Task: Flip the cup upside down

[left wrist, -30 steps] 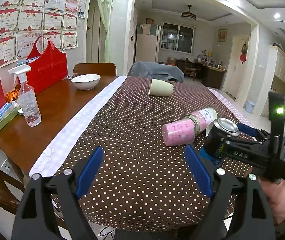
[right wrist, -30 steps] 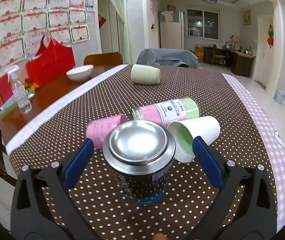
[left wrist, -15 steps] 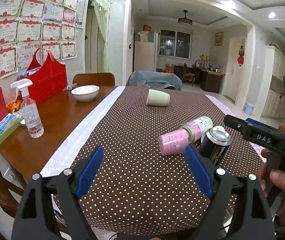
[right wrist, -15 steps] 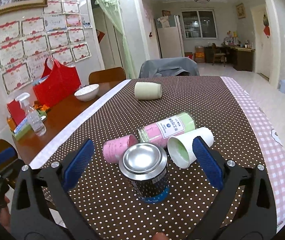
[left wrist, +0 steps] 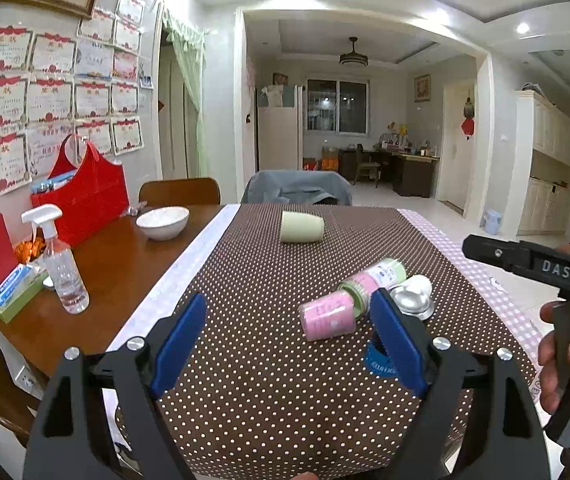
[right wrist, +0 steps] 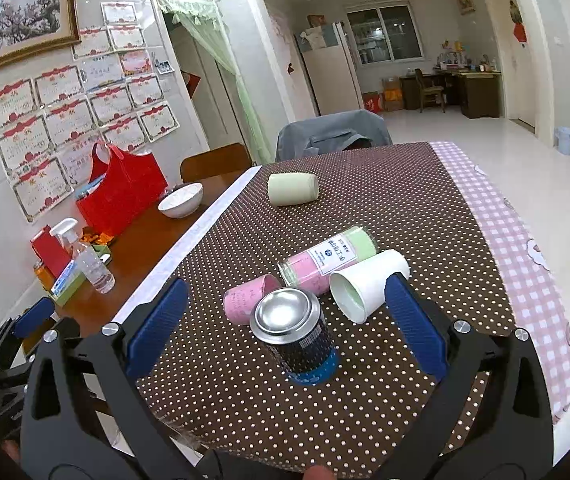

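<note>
Blue-padded fingers of the right gripper (right wrist: 285,328) stand spread wide and empty above the polka-dot tablecloth (right wrist: 405,208), and the left gripper (left wrist: 289,344) is equally spread, holding nothing. Just beyond the right gripper the dark metal can (right wrist: 295,334) stands base-up. Behind the can lie a pink cup (right wrist: 243,300), a pink-and-green bottle (right wrist: 327,258) and a white cup (right wrist: 369,288), all on their sides. Farther beyond the can a pale green cup (right wrist: 293,188) also lies sideways. To do the next flip well, I would pick one lying cup, close across its wall near mid-length, lift it off its neighbours, then set it rim-down.
</note>
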Demonstrator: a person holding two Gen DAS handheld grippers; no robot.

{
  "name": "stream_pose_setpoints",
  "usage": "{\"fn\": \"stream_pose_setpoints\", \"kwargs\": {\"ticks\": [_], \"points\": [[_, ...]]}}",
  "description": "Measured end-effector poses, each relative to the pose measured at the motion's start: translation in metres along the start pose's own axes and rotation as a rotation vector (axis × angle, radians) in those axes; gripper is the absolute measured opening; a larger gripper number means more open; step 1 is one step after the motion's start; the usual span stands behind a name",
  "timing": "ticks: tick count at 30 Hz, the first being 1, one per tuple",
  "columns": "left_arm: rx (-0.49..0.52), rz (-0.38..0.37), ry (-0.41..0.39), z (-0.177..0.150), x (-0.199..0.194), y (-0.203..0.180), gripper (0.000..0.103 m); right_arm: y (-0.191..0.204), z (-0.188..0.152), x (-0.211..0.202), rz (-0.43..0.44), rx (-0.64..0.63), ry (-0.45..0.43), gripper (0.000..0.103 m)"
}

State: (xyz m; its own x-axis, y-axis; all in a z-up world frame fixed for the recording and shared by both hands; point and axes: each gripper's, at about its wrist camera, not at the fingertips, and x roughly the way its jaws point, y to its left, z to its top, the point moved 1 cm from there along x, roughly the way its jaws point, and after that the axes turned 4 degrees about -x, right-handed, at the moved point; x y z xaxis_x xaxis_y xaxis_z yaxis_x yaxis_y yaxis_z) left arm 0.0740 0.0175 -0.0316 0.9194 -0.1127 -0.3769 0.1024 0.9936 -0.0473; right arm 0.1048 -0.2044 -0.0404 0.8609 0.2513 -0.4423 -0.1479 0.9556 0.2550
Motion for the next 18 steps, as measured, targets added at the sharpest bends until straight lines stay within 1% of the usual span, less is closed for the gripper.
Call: {"fn": "stream_pose_setpoints", "kwargs": {"ticks": [7,13,18], "points": [[0.010,-0.004,-0.037,0.012,-0.015,-0.009,0.083,-0.001,0.000,-0.036,-0.031,0.010,-0.049,0.097],[0.018,-0.011,-0.061,0.016,-0.030,-0.016,0.083,0.007,-0.009,-0.072,-0.110,-0.029,-0.119,0.097],[0.019,-0.025,-0.086,0.016,-0.047,-0.023,0.083,0.020,-0.021,-0.092,-0.166,-0.070,-0.164,0.097]]}}
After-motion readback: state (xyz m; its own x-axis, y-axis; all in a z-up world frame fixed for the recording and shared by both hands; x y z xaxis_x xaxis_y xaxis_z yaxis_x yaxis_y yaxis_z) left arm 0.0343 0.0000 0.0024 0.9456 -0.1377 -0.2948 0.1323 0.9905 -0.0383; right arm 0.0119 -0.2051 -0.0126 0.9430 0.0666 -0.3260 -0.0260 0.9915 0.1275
